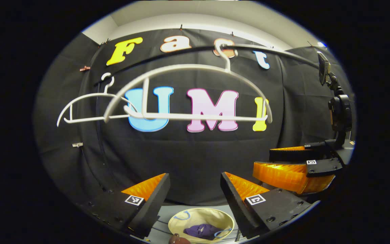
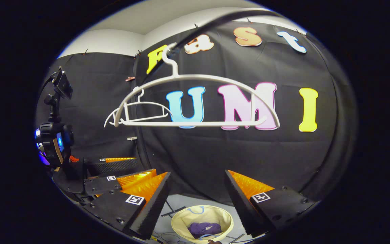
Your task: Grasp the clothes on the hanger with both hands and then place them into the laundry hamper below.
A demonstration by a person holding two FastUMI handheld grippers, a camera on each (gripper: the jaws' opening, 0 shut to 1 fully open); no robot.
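Left hand-held gripper (image 1: 195, 200): fingers spread, holding nothing. Right hand-held gripper (image 2: 196, 200): likewise spread and empty. Small white plastic hanger (image 1: 90, 108), left, bare. Large white plastic hanger (image 1: 188, 91), centre, bare, on a dark rail (image 1: 276, 51). Round cream fabric laundry hamper (image 1: 200, 223) below, purple crumpled garment (image 1: 203, 231) inside. Judgement: placing appears done; draw both grippers away clear of the hangers. Right gripper view shows cables on the floor beside the hamper.
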